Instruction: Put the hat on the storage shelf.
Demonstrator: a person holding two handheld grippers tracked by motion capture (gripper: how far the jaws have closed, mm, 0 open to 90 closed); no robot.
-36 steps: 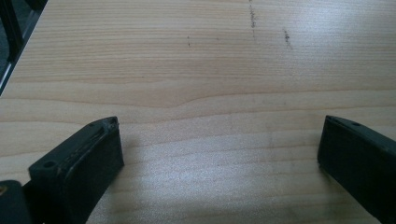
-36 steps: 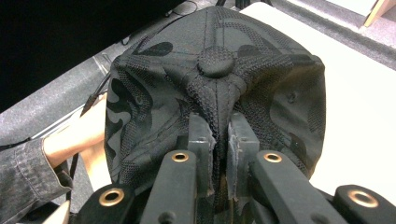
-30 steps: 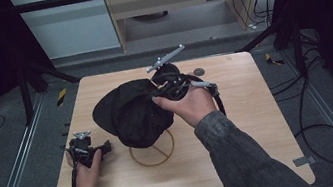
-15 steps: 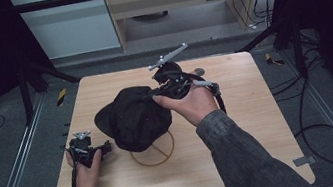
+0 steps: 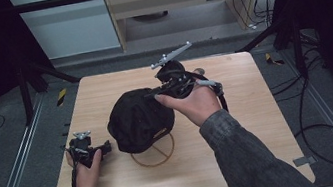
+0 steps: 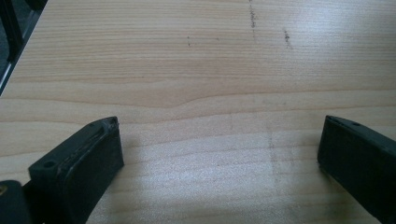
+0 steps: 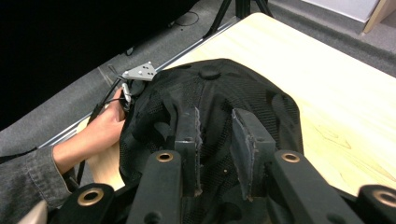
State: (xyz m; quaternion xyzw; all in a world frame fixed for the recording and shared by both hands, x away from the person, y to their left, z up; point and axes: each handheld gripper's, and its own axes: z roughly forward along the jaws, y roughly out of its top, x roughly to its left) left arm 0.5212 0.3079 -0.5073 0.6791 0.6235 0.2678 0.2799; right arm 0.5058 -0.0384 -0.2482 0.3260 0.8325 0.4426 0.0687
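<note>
Right gripper [image 7: 215,140]: black jaws, brass-ringed screw holes, grey three-cornered plate [image 5: 171,55] at 12 o'clock, black cable. Left gripper [image 6: 219,154]: black jaws. Grey denim sleeve [image 5: 250,156] on right arm.

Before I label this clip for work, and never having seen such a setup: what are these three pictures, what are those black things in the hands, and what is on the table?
There is no robot here. A person holds a two-jaw tool in each hand at a wooden table. The high view looks down from above. The other two pictures come from cameras riding on each tool, looking along its black jaws. The right tool has its jaws pressed into the mesh of a black cap, apparently pinching it. The cap sits over a wooden ring-shaped stand. The left tool rests on the table beside the cap, jaws wide apart with nothing between them.
</note>
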